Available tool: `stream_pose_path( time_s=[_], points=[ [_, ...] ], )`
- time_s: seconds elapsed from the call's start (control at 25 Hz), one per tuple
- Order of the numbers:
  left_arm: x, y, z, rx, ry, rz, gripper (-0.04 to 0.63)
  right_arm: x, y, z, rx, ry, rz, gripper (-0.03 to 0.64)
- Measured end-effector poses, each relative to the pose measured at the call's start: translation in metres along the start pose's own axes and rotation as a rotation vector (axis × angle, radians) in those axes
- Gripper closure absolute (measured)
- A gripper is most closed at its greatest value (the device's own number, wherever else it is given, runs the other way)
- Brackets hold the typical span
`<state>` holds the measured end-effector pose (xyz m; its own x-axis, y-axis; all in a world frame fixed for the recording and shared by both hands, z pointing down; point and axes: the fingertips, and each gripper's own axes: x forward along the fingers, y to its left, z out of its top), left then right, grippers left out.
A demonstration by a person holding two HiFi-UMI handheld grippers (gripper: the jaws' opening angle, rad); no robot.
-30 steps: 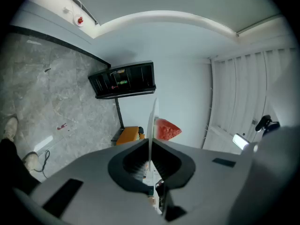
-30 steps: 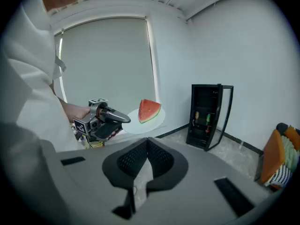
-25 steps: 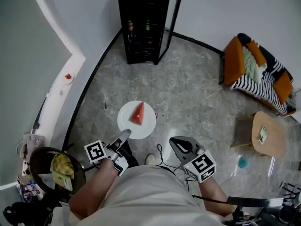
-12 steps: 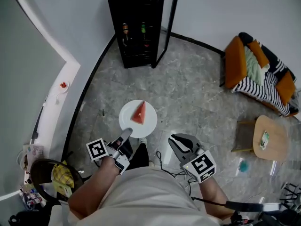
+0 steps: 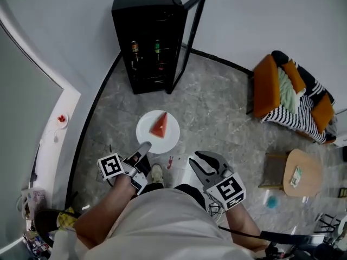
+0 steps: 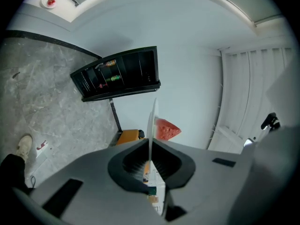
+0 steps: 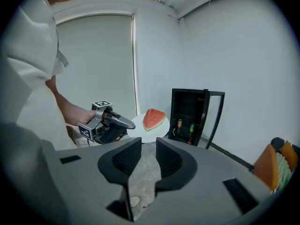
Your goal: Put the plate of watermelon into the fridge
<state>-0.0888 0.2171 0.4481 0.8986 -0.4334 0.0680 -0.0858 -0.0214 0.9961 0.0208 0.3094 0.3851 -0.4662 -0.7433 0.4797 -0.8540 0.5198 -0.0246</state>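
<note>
A white plate (image 5: 153, 137) carrying a red watermelon wedge (image 5: 159, 125) is held level above the marble floor. My left gripper (image 5: 143, 147) is shut on the plate's near rim. In the left gripper view the plate (image 6: 152, 121) shows edge-on between the jaws, with the wedge (image 6: 165, 129) beside it. The black fridge (image 5: 146, 37) stands ahead against the wall, its glass door (image 5: 191, 34) swung open to the right. My right gripper (image 5: 203, 164) hangs open and empty to the plate's right. The right gripper view shows the wedge (image 7: 153, 118) in front of the fridge (image 7: 190, 114).
Two bottles (image 5: 145, 49) stand on a shelf inside the fridge. An orange armchair with a striped blanket (image 5: 287, 88) is at the right, a round wooden side table (image 5: 302, 172) nearer. A white ledge with a small dish (image 5: 60, 119) runs along the left wall.
The person has walked toward the fridge, which now sits lower and larger in the head view. The plate stays held in the left gripper; the right gripper keeps its place beside it.
</note>
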Motion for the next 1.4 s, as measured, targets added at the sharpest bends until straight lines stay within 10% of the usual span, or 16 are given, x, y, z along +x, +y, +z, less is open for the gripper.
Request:
stream_pose_path(
  time_s=[0.92,1.4],
  points=[
    [0.216,0.046,0.212,-0.022,-0.314,0.090,0.574,0.181,-0.234,0.099,-0.162,0.037,0.350,0.525],
    [0.294,0.094,0.353,-0.015,-0.375,0.111,0.574,0.270,-0.298,0.128,-0.104,0.065,0.342,0.525]
  ],
)
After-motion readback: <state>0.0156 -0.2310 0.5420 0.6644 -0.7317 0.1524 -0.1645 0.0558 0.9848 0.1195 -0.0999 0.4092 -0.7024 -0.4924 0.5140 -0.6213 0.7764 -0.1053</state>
